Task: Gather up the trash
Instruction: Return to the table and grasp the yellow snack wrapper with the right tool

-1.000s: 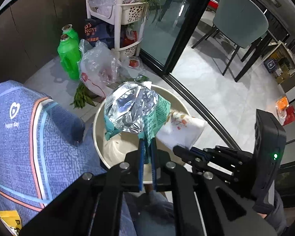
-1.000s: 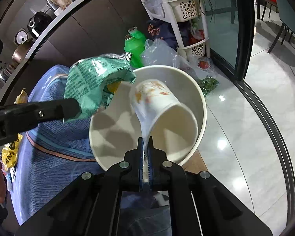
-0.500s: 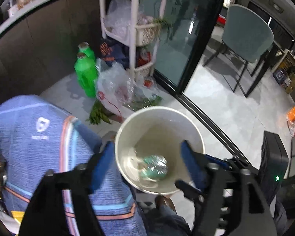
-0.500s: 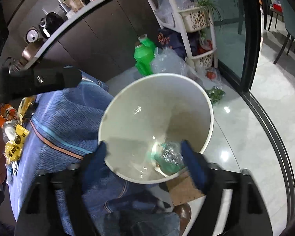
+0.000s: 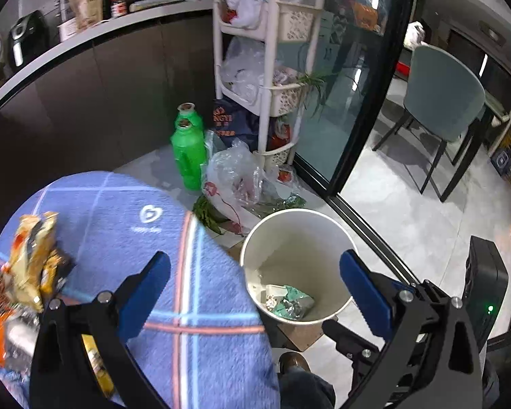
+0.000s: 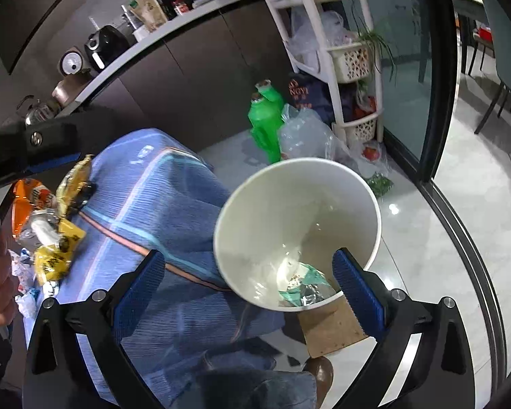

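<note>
The white bin (image 5: 289, 212) (image 6: 299, 162) stands on the floor beside the blue-clothed table (image 5: 119, 225) (image 6: 146, 197). At its bottom lie a crumpled green foil wrapper (image 5: 293, 301) (image 6: 305, 284) and a white paper cup (image 5: 272, 294). High above the bin's near rim, my left gripper (image 5: 254, 259) has its jaws opening wide, with nothing between them. My right gripper (image 6: 248, 256) hangs over the bin too, jaws opening and nothing in them. Yellow snack packets (image 5: 30, 255) (image 6: 56, 248) and an orange packet (image 6: 27, 201) lie on the table's left.
Behind the bin stand green bottles (image 5: 187, 150), a plastic bag (image 5: 231, 177) and a white shelf rack (image 5: 272, 68). To the right are a glass sliding door (image 5: 357, 85) and a chair (image 5: 443, 95). A cardboard piece (image 6: 334, 327) lies under the bin. A person's shoe (image 5: 293, 363) is near it.
Both grippers opened and let go: the green wrapper and the white cup fell into the bin. Both grippers have risen and pulled back, so more of the table shows.
</note>
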{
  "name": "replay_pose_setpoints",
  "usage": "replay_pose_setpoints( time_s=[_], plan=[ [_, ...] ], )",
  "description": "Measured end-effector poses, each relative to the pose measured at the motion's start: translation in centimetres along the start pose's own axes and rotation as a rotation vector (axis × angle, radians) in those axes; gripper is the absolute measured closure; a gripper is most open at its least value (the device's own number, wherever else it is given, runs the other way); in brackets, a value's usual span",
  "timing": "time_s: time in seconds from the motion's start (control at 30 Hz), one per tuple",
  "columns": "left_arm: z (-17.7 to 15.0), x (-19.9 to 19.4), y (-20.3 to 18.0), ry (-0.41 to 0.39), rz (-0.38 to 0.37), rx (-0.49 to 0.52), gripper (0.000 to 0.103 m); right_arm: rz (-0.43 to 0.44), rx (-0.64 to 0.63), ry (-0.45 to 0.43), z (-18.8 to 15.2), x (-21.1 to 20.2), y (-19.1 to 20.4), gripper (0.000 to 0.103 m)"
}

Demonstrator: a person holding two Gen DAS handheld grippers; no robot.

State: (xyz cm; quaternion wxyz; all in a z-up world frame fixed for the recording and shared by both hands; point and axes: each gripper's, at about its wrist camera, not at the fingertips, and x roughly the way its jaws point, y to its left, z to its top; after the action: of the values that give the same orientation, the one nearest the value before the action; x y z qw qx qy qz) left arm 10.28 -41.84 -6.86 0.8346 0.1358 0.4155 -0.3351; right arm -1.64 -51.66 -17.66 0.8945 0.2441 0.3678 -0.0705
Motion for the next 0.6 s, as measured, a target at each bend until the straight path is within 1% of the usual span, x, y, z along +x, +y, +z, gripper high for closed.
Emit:
replay_pose_setpoints(
  time_s=[0.13,0.23,0.33,0.37,0.43,0.5,0.53,0.6],
  plan=[
    [-0.8,-4.0,2.0,-0.036,0.028,-0.044,0.003,0.007,-0.036,-0.026,0.3,-2.3,2.8,0.008],
    [-1.9,-7.1,4.1,-0.053,0.050,-0.076,0.003,0.027,-0.067,-0.042,0.3,-3.8,4.9,0.008],
    [-3.6,-10.2,6.9,-0.060,0.079,-0.111,0.003,0.028,-0.104,-0.052,0.1,-5.2,8.0,0.008],
    [-4.5,-11.6,8.1,-0.066,0.094,-0.124,0.003,0.036,-0.113,-0.053,0.1,-5.4,8.9,0.008],
    [-5.4,-13.1,10.2,-0.075,0.127,-0.139,0.003,0.066,-0.142,-0.058,-0.3,-5.8,11.0,0.008],
    [-7.1,-15.2,12.7,-0.088,0.186,-0.157,0.003,0.097,-0.184,-0.058,-0.7,-5.9,13.6,0.008],
    [-8.1,-16.4,14.2,-0.094,0.221,-0.172,0.003,0.121,-0.211,-0.046,-1.1,-5.7,15.0,0.008],
    [-9.9,-17.8,16.6,-0.099,0.264,-0.199,0.003,0.156,-0.249,-0.020,-1.8,-5.0,17.3,0.008]
  ],
)
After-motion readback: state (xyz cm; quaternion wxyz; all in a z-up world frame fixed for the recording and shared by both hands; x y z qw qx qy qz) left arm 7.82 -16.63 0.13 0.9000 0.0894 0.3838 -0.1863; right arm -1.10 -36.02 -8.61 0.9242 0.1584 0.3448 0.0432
